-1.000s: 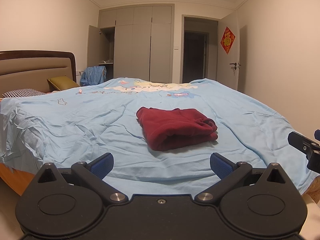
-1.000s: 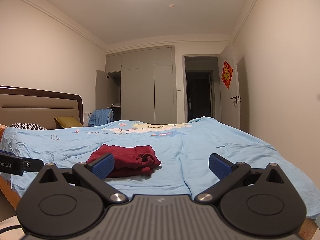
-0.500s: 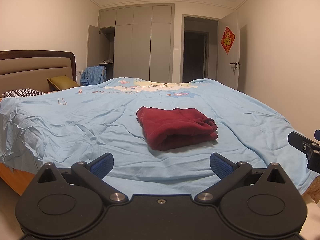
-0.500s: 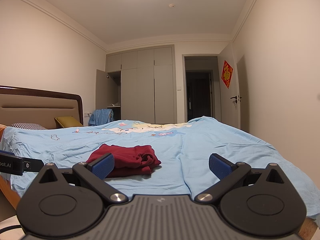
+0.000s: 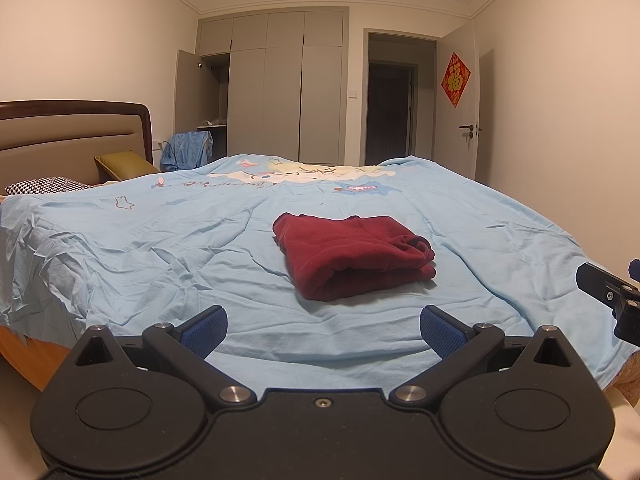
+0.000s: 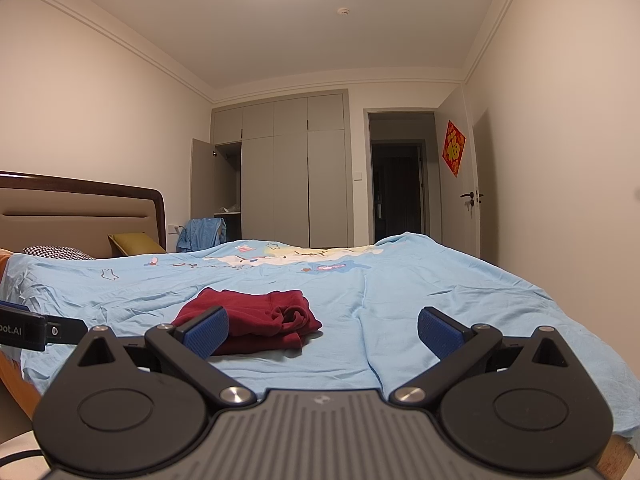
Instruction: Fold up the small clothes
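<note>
Left wrist view: left hand-held gripper point(image 5: 323, 330) sits low at the near edge of the bed point(image 5: 120, 248), its blue pads point(image 5: 204, 328) spread wide apart with nothing between them.
Right wrist view: right hand-held gripper point(image 6: 323, 330) is also at the near edge of the bed point(image 6: 460, 300), pads spread wide and holding nothing.
Clothing: a dark red garment point(image 5: 352, 256), folded into a thick bundle, lies on the light blue bedcover point(image 5: 500, 248) near the middle of the bed, beyond both grippers and touching neither. In the right wrist view the dark red garment point(image 6: 260, 318) lies left of centre, partly behind the left pad point(image 6: 206, 330).
Open room: wrinkled cover lies bare on every side of the garment, widest to the left and to the far side.
Edges: the cover drapes over the near edge of the bed, just under the grippers; the right edge falls away near the wall.
Far left: a headboard point(image 5: 72, 140), a checked pillow point(image 5: 44, 186) and a mustard cushion point(image 5: 126, 162).
Far end: a grey wardrobe point(image 5: 280, 88) with one door open, and a dark doorway point(image 5: 394, 104).
</note>
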`<action>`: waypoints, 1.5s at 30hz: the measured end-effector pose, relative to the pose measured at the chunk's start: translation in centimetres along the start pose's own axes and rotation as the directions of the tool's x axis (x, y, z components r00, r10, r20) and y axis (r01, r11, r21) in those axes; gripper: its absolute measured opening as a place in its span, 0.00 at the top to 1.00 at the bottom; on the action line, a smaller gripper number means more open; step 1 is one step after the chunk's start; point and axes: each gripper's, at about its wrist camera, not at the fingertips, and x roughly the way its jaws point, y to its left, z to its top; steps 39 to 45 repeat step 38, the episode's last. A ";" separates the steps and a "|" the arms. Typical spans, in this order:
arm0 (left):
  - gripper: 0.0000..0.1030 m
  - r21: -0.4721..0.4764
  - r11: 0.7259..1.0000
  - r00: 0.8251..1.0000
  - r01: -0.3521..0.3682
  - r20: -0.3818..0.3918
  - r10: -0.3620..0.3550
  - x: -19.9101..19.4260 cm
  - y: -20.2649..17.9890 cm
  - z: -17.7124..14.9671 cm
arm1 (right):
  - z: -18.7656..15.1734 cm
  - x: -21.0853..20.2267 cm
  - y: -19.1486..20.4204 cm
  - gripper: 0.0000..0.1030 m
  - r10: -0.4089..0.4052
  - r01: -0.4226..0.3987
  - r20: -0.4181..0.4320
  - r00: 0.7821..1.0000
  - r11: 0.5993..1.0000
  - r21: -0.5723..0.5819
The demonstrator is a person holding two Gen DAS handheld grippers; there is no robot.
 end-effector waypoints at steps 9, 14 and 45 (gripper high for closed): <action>0.01 0.011 0.999 0.999 -0.032 -0.009 0.032 -0.2 -0.1 -0.7 | 0.0 0.0 0.0 0.00 0.000 0.000 0.000 1.000 1.000 0.000; 0.01 0.020 0.999 1.000 -0.028 -0.005 0.028 -0.2 -0.2 -0.6 | 0.0 0.0 0.0 0.00 0.000 0.000 0.000 1.000 1.000 0.000; 0.01 0.025 1.000 1.000 -0.015 -0.019 0.016 -0.1 -0.1 -0.3 | 0.0 0.0 -0.1 0.00 0.000 0.000 -0.001 1.000 1.000 0.001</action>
